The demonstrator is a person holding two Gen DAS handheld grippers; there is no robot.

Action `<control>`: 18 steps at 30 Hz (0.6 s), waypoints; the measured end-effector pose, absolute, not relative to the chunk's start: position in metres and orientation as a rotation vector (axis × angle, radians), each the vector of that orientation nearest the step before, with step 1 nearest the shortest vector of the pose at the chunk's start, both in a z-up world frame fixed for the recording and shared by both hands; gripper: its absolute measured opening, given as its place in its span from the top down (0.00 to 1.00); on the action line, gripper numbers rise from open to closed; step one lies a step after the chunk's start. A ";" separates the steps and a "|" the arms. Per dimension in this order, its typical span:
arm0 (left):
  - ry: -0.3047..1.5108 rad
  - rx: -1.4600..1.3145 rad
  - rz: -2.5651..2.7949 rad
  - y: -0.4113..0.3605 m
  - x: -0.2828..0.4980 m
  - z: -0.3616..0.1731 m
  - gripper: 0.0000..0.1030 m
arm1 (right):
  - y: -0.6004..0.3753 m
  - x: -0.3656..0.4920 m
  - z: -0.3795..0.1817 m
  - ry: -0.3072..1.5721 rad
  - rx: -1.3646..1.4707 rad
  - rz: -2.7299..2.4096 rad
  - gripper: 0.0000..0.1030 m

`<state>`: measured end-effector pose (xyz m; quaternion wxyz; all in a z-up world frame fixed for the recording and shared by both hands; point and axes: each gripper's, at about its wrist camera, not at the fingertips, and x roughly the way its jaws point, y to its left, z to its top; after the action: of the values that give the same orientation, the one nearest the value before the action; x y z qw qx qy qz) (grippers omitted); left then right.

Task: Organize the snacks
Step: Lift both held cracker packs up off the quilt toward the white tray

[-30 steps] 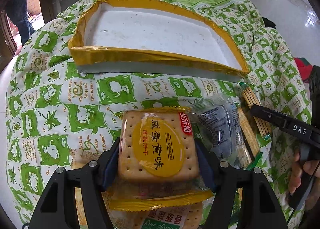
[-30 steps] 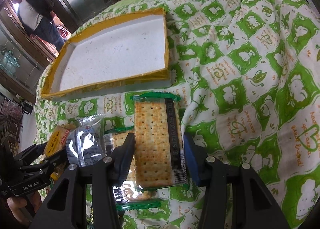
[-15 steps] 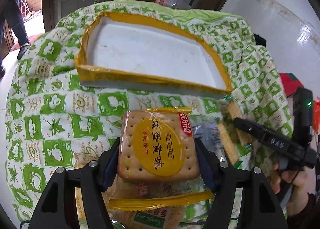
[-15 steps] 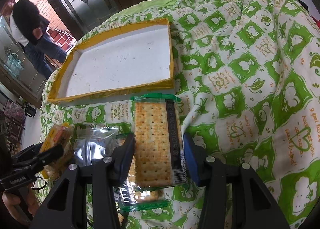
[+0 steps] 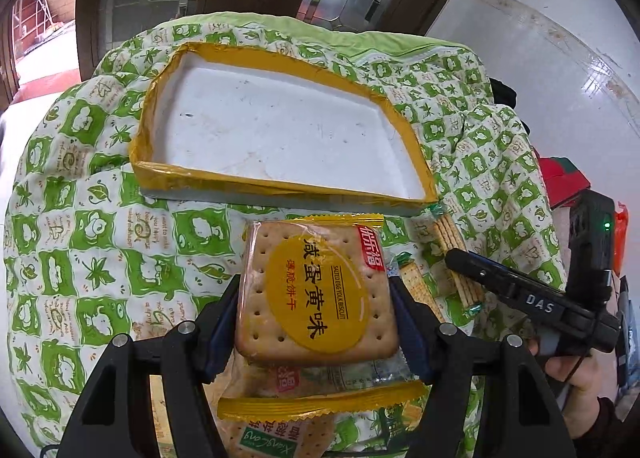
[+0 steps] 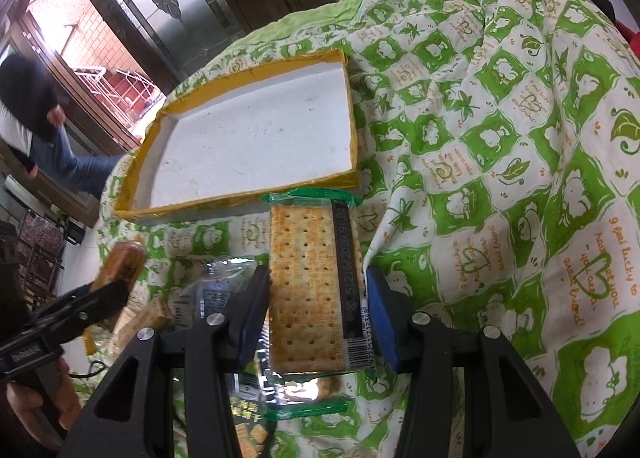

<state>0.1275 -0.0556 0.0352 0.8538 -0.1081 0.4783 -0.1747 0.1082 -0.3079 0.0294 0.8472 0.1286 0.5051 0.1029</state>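
- Green-and-white patterned cloth [image 5: 100, 270] covered the bench, with glass-panelled doors behind it and a person standing in the doorway at the far left of the right wrist view.
- On the cloth lay a shallow white foam tray [image 5: 280, 129] with yellow tape on its rim; nothing was inside it, so no snack was sorted yet.
- The left gripper [image 5: 316, 298] was clenched on a yellow salted egg yolk biscuit pack [image 5: 318, 290], with the fingers [image 5: 224, 322] pressing its two sides, and it was held above the cloth just before the near wall of the tray.
- The right gripper [image 6: 316, 298] grasped a long green-edged cracker pack [image 6: 308, 282] by its sides, also near the tray's front edge.
- More snack packs [image 6: 224, 290] remained in a loose pile on the cloth between the two grippers.
- By my judgement the task was only at its beginning: both held packs must go into the tray, and then the pile.
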 end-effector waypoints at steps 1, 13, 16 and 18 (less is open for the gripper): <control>1.006 -0.228 -0.368 -0.056 0.128 0.036 0.30 | -0.308 0.107 0.031 1.065 0.278 0.218 0.54; 1.001 -0.222 -0.363 -0.054 0.136 0.042 0.30 | -0.304 0.115 0.048 1.077 0.282 0.236 0.54; 0.998 -0.223 -0.362 -0.053 0.142 0.046 0.30 | -0.302 0.120 0.054 1.080 0.284 0.247 0.54; 0.994 -0.225 -0.360 -0.052 0.144 0.047 0.30 | -0.301 0.124 0.058 1.078 0.284 0.252 0.54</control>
<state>0.1443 -0.0517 0.0473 0.8575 -0.1073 0.4731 -0.1713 0.1240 -0.3007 0.0577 0.8412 0.1343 0.5100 0.1190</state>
